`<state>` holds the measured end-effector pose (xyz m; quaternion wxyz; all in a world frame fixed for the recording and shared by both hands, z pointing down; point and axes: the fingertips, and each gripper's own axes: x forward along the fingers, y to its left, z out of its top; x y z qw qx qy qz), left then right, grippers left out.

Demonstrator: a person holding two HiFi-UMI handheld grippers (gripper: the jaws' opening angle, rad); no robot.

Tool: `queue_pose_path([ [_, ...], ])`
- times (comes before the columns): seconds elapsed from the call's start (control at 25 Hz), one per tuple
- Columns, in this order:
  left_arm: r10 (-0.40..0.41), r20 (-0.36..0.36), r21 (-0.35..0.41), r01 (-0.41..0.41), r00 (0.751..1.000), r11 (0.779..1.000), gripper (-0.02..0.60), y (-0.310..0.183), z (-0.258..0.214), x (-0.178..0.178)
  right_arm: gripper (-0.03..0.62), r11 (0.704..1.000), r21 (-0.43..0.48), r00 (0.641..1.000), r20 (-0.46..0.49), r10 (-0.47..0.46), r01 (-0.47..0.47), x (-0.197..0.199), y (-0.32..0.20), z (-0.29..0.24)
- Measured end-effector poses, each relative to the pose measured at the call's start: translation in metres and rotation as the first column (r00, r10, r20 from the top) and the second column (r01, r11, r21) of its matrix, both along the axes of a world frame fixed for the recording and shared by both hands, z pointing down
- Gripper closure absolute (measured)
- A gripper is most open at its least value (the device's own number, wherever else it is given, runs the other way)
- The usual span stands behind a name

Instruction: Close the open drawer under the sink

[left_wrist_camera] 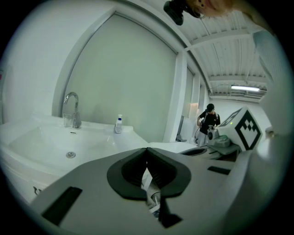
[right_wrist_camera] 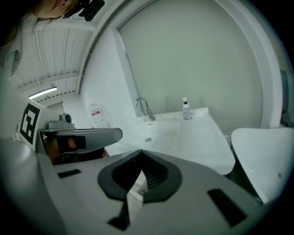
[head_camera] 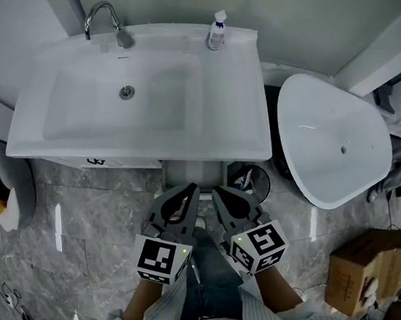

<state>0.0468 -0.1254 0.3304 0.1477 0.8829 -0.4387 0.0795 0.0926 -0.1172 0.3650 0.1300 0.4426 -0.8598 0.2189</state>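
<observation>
The white sink (head_camera: 134,91) fills the upper head view, with a chrome tap (head_camera: 100,19) at its back. Just below its front edge a pale strip (head_camera: 191,171) sticks out, apparently the drawer; most of it is hidden under the sink. My left gripper (head_camera: 192,188) and right gripper (head_camera: 217,190) hover side by side right in front of that strip, both shut with nothing between their jaws. The left gripper (left_wrist_camera: 147,151) sees the sink (left_wrist_camera: 46,142) from its front left side. The right gripper (right_wrist_camera: 140,153) looks over the sink (right_wrist_camera: 183,133) too.
A small bottle (head_camera: 217,32) stands on the sink's back right corner. A dark bin (head_camera: 250,180) sits on the floor beside the right gripper. A large white tub (head_camera: 337,146) lies to the right and a cardboard box (head_camera: 369,265) near it. A person (left_wrist_camera: 207,120) stands far off.
</observation>
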Motion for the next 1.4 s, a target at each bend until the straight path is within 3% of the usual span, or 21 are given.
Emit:
queue_pose_path([
  [0.52,-0.067,0.047,-0.131,0.072,0.997,0.989,0.566,0.018,0.103,-0.023,0.585,0.994,-0.11,1.0,-0.011,0.003,-0.004,-0.002,0.02,0.085],
  [0.76,-0.092,0.046,-0.151,0.097,0.995,0.984,0.566,0.031,0.144,-0.035,0.585,0.992,-0.127,0.999,-0.035,0.012,-0.017,-0.005,0.027,0.133],
  [1.4,-0.011,0.118,-0.204,0.035,0.993,0.978,0.566,0.054,0.253,-0.033,0.585,0.985,-0.164,0.995,-0.086,0.046,-0.059,-0.004,0.05,0.246],
])
